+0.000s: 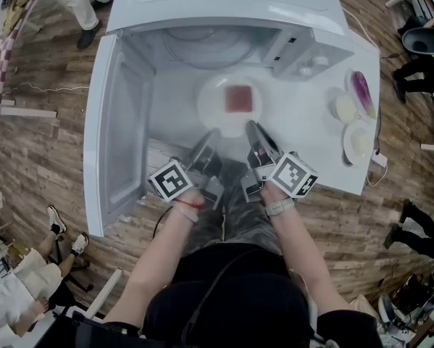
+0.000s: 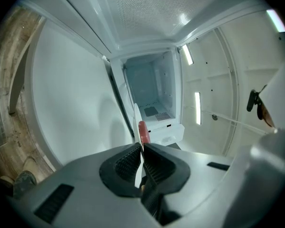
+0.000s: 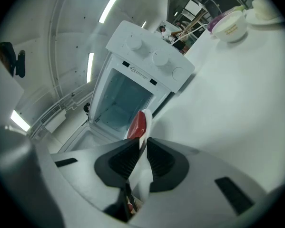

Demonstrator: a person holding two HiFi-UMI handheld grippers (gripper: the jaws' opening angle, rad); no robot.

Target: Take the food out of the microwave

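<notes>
A white plate (image 1: 212,109) with a red slab of food (image 1: 240,98) hangs in front of the open microwave (image 1: 202,46), over the white table (image 1: 314,147). My left gripper (image 1: 211,138) is shut on the plate's near left rim. My right gripper (image 1: 253,127) is shut on its near right rim. In the left gripper view the plate (image 2: 137,122) runs edge-on between the pads of the left gripper (image 2: 141,148), with the food (image 2: 143,132) beyond. In the right gripper view the plate (image 3: 143,170) sits clamped in the right gripper (image 3: 141,144), with the food (image 3: 137,125) above the pads.
The microwave door (image 1: 119,129) stands swung open at the left; its knob panel (image 3: 152,56) is on the right. Two white bowls (image 1: 345,107), a purple item (image 1: 363,93) and a dish (image 1: 358,142) sit at the table's right. People stand and sit around on the wooden floor (image 1: 28,158).
</notes>
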